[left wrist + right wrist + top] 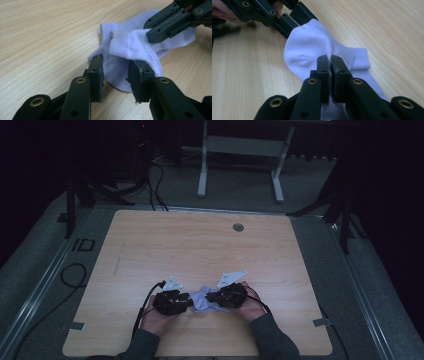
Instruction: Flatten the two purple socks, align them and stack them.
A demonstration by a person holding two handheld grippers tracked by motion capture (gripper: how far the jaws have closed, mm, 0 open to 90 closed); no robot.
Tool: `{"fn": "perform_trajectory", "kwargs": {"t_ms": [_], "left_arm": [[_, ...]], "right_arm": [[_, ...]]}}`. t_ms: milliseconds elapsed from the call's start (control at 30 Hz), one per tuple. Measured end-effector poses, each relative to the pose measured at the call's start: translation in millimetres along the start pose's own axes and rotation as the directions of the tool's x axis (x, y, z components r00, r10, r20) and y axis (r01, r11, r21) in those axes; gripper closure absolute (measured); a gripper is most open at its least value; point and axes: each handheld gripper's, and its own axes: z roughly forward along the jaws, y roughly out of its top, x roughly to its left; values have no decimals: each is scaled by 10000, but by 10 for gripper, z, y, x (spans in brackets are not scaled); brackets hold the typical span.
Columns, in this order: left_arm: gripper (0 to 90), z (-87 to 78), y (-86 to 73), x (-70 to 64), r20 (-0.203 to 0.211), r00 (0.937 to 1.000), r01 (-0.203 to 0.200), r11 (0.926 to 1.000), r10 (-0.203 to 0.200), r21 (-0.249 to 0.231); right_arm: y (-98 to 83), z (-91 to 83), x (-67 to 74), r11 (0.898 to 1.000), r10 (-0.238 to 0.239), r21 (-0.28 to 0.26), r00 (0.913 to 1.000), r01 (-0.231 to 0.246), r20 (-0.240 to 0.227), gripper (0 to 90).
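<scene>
Near table (200, 245) edge: both hands low, grippers facing inward.
Left gripper (115, 72): jaws apart, sock (130, 47) edge between.
Right gripper (330, 66): clamped on sock.

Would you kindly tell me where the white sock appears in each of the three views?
High view: the white sock lies low centre, between both grippers.
Left gripper view: upper centre-right, beyond the open fingers.
Right gripper view: centre, pinched by the shut fingers.
Shared landmark: the wooden table.
</scene>
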Motion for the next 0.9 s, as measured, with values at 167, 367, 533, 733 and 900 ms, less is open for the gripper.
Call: {"fn": "perform_trajectory", "kwargs": {"t_ms": [167, 367, 533, 733, 900], "left_arm": [[648, 6, -2, 6, -48, 10000, 63, 10000, -63, 20], [654, -18, -13, 35, -330, 9994, 139, 9999, -138, 36], [675, -155, -16, 98, -532, 9979, 372, 9991, -383, -216], [688, -166, 21, -48, -169, 9997, -155, 9992, 148, -378], [698, -118, 40, -172, 23, 9981, -615, 9978, 616, -265]], "right_arm": [[20, -45, 26, 9997, -134, -184, 9996, 138, 233, 857], [8, -3, 15, 9999, -72, -79, 9989, 76, 473, 854], [-9, 40, 24, 10000, -91, 6, 9990, 91, 437, 851], [-13, 61, 31, 9999, -66, 88, 9990, 63, 437, 850], [-19, 74, 34, 9999, -65, 133, 9991, 59, 428, 846]]}}
